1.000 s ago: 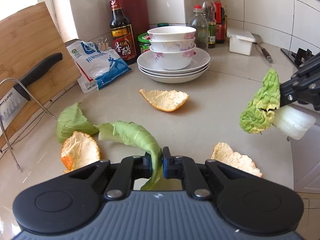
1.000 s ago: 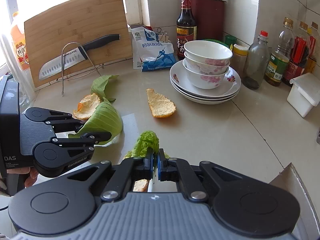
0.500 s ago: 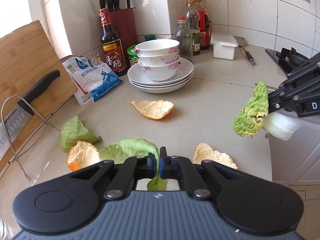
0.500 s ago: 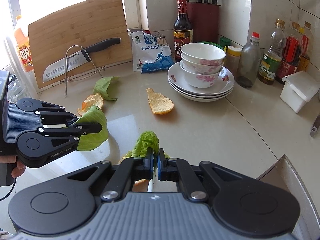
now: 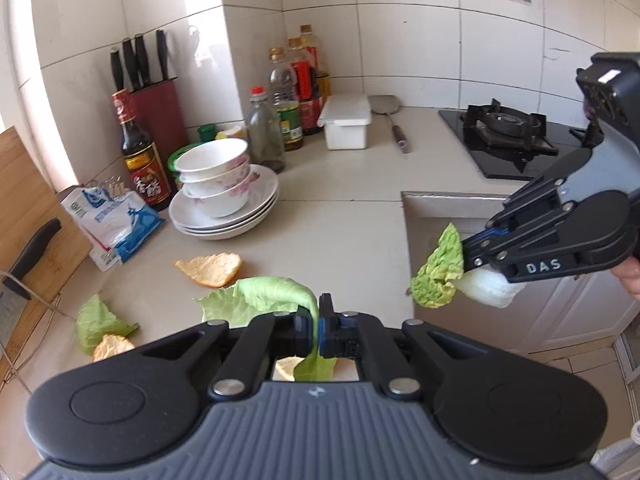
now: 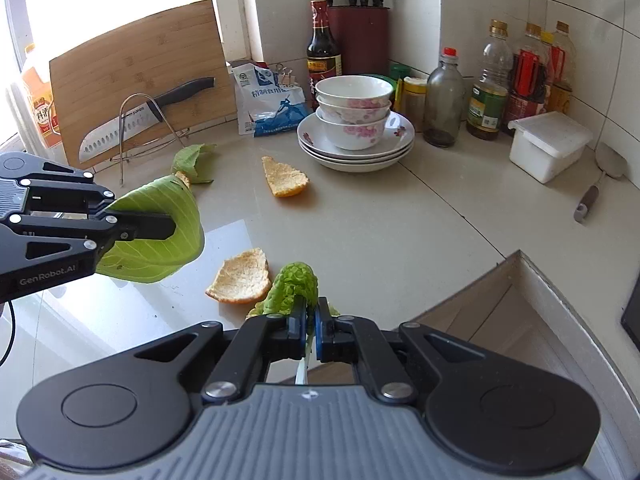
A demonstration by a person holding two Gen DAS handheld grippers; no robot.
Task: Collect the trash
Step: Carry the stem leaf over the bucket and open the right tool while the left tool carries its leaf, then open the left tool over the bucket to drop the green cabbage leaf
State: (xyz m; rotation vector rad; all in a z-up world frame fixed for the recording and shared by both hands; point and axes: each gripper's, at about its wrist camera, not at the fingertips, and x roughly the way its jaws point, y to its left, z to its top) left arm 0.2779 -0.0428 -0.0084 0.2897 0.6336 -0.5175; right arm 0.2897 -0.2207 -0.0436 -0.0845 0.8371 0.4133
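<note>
The left gripper [image 5: 319,330] is holding a broad green cabbage leaf [image 6: 160,232], its jaws closed tight on the leaf's thin edge so that the rest is drooping free above the counter [image 6: 400,216]. The right gripper [image 6: 311,334] is pinching a crinkled lettuce piece [image 5: 438,276] by its pale stalk, jaws fully closed on it, and is carrying it out past the counter's front edge, beside the sink [image 5: 440,216]. Both scraps are hanging clear of the surface, probably so they can be carried together to a bin that is not showing in either view.

More trash is lying on the counter: one orange peel [image 6: 240,276] near the front edge, a second peel [image 6: 286,178] toward the middle in front of the stacked bowls [image 6: 354,114], and a smaller leaf [image 6: 196,162] with another bit of peel near the cutting board [image 6: 136,76] at the back left. Those pieces are probably waiting for later trips, since both grippers are occupied.
</note>
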